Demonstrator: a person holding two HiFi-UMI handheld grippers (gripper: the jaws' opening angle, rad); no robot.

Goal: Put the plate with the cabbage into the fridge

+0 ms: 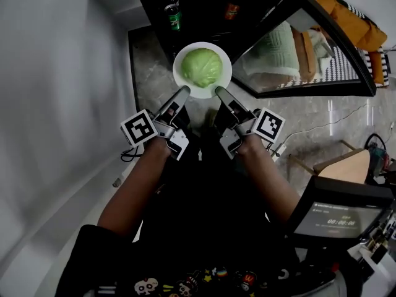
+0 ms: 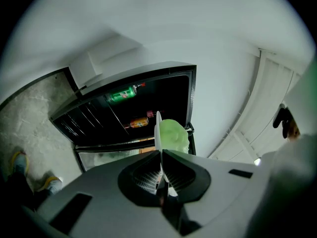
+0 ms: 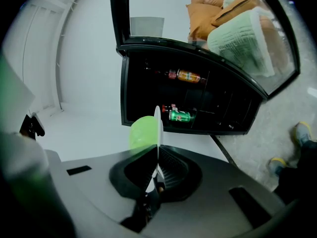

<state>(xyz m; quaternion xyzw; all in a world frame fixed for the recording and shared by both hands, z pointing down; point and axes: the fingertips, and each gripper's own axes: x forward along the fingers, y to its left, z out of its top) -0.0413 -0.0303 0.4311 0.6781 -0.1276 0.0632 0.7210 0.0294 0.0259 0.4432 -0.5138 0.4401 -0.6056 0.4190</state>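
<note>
A white plate [image 1: 219, 80] carries a pale green cabbage [image 1: 201, 67] in mid-air, just in front of the open black fridge [image 1: 198, 11]. My left gripper [image 1: 184, 92] is shut on the plate's near-left rim and my right gripper [image 1: 219, 92] is shut on its near-right rim. In the left gripper view the plate [image 2: 158, 133] stands edge-on between the jaws with the cabbage [image 2: 174, 136] to its right. From the right gripper [image 3: 157, 160], the plate [image 3: 158, 128] is edge-on again and the cabbage [image 3: 143, 131] bulges to its left.
The fridge's glass door [image 1: 309, 48] hangs open to the right. On the shelves lie a green can [image 1: 174, 16] and a brown bottle [image 1: 232, 6]. A white wall [image 1: 55, 91] runs along the left. A desk with a timer screen [image 1: 337, 218] stands at the lower right.
</note>
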